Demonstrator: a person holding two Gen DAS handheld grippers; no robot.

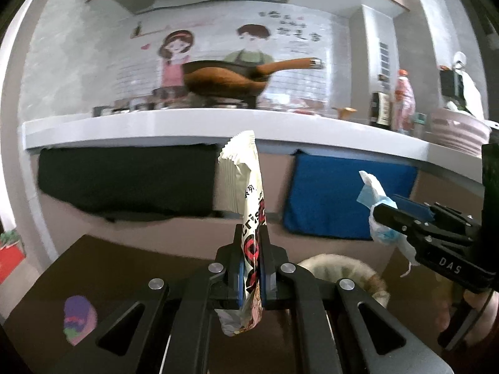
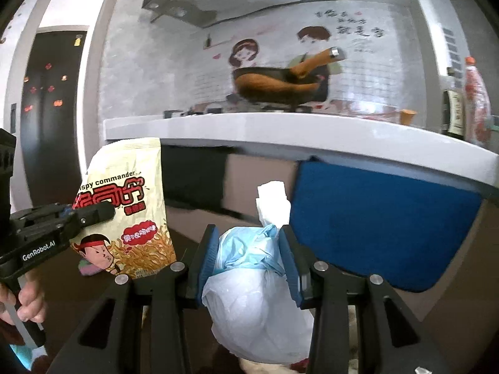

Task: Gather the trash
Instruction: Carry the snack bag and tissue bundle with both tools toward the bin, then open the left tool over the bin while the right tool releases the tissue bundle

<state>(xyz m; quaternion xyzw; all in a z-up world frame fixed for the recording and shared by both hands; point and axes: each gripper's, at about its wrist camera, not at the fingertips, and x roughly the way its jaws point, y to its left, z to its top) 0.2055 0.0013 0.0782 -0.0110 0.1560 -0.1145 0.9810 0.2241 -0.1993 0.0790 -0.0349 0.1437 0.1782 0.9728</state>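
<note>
Left claw is closed tight on a snack packet, cream coloured with red print. The packet stands upright between the two blue pads; most of it rises above the fingertips, and its crumpled lower end hangs below them. In the right wrist view the same packet shows its flat printed face, with the left claw pinching it from the left side at about the middle of its height.

Right claw is about half closed and grips a bundle of plastic bags, pale blue above and white below. The bundle fills the gap between the pads, a white twisted end sticks up above the fingertips, and the bulging white part sags below the claw. In the left wrist view this bundle is seen at the tip of the right claw, well to the right of the packet.

Both claws are held in the air in front of the white table, a little lower than its edge. On this table stands a brown frying pan. A black cloth and a blue cloth hang below the table edge.
</note>
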